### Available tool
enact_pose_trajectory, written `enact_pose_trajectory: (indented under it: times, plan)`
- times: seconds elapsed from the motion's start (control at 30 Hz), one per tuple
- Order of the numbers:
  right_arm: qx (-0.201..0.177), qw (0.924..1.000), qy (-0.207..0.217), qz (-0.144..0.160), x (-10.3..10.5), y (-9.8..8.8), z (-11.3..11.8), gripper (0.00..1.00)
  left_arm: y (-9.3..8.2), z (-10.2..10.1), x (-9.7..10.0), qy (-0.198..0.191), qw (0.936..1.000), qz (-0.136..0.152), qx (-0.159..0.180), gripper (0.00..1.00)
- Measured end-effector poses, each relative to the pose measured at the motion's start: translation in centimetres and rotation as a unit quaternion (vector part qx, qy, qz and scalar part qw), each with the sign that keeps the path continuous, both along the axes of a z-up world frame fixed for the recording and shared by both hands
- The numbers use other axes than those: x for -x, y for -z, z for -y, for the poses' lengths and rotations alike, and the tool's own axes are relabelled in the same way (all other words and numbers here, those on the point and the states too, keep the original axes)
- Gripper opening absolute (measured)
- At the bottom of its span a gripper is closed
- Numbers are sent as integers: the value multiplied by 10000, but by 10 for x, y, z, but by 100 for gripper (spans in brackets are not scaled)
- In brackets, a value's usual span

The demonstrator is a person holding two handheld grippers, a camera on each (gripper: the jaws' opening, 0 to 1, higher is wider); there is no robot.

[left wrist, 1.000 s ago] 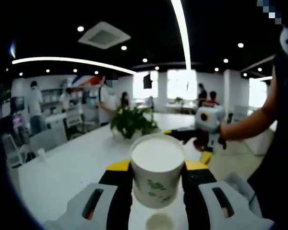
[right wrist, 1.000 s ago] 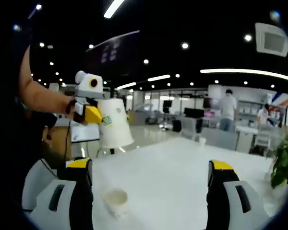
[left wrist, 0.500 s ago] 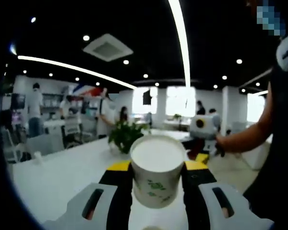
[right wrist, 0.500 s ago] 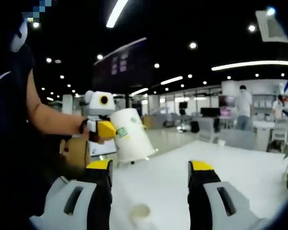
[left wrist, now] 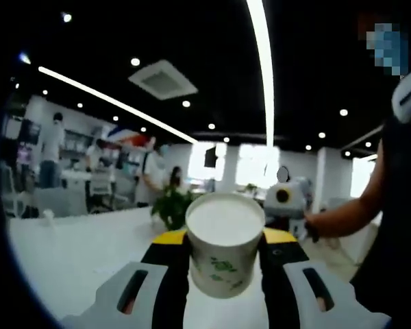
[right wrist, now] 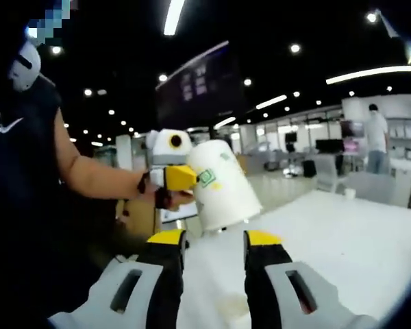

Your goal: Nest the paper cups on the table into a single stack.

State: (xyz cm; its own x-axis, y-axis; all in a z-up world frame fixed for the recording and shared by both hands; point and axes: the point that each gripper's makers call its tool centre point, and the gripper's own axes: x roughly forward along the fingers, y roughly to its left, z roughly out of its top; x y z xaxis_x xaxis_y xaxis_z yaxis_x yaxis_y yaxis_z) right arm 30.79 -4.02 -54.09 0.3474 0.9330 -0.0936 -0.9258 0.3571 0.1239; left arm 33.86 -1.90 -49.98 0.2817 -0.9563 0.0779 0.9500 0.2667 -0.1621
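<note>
While clamped in the left gripper above the bench, cup tilts mouth-first toward right gripper, fingers narrowly apart, empty.

Both views low over the white table, facing each other, seemingly near, sharing the paper cup.

No legible text is appearing in either view. The paper cup is carrying a green printed mark, lower centre of the left gripper view, too blurred to read.
</note>
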Motion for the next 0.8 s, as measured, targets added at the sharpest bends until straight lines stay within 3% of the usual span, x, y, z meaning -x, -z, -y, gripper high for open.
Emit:
enact_pose_trajectory:
  times: [0.2,0.43,0.8]
  plan:
    - [-306,9991,-185,-213,5,-11,-6,27,7,-8,13,256,9995,-163,88,37]
    - [-623,9965,-358,-438,8,-22,-11,21,19,-15,24,526,9982,-291,-89,37]
    - [-763,9908,-898,-664,24,-34,-23,7,23,-18,33,815,9960,-146,-328,37]
